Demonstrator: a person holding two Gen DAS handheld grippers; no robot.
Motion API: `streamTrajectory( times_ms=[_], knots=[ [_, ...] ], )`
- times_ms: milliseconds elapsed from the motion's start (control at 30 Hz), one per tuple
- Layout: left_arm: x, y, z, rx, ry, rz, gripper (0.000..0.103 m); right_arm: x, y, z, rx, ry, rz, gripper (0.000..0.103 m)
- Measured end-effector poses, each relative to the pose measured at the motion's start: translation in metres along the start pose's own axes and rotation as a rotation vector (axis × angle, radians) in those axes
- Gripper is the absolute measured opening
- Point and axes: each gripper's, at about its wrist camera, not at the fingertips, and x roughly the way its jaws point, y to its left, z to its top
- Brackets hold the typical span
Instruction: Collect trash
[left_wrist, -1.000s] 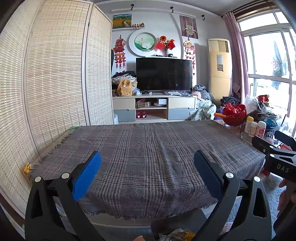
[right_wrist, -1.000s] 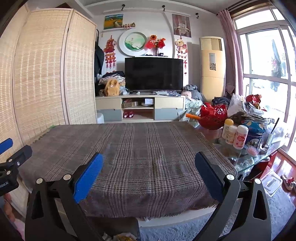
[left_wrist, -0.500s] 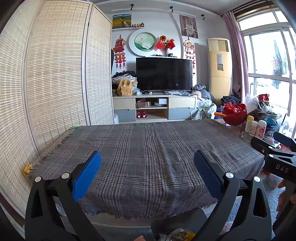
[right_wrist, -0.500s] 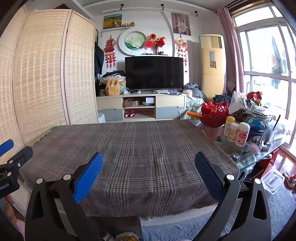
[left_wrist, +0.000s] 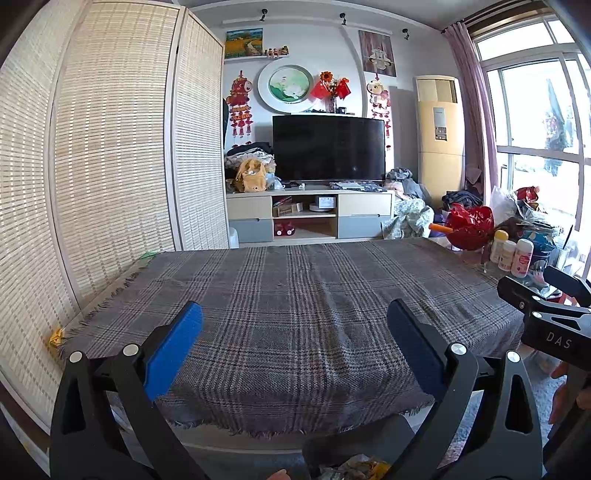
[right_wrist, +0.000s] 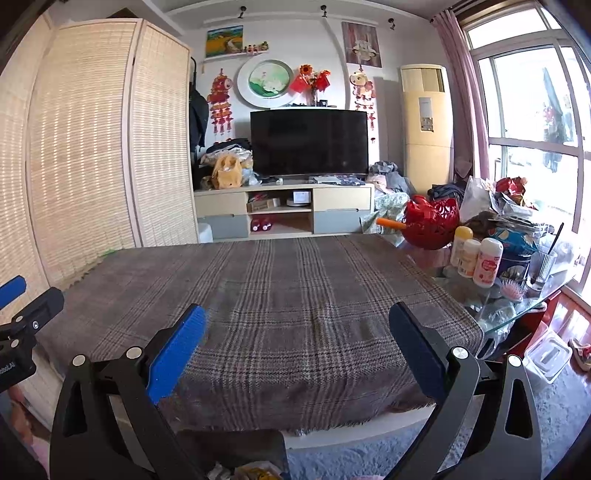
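My left gripper (left_wrist: 295, 332) is open and empty, held above the near edge of a table under a grey plaid cloth (left_wrist: 295, 288). My right gripper (right_wrist: 295, 336) is open and empty over the same edge, to the right of the left one. Below the table's front edge a dark bin (left_wrist: 354, 439) holds crumpled wrappers (left_wrist: 354, 469); it also shows in the right wrist view (right_wrist: 236, 450). No trash lies on the cloth. The right gripper shows at the right edge of the left view (left_wrist: 546, 306).
A glass side table (right_wrist: 517, 302) at the right carries bottles (right_wrist: 476, 258), a red bowl (right_wrist: 432, 221), a glass and bags. A bamboo screen (left_wrist: 92, 166) stands on the left. A TV and cabinet (left_wrist: 310, 218) are behind. A plastic box (right_wrist: 546, 354) lies on the floor.
Both grippers have risen slightly and tilted a little; the table sits a bit lower in both views. Jaws stay open.
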Motion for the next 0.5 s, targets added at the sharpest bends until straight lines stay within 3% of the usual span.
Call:
streamTrajectory(
  times_ms=[500],
  knots=[
    [0.0006, 0.0002, 0.0007, -0.005, 0.002, 0.005, 0.095, 0.0007, 0.0006, -0.0003, 0.008, 0.004, -0.002, 0.100]
  ],
)
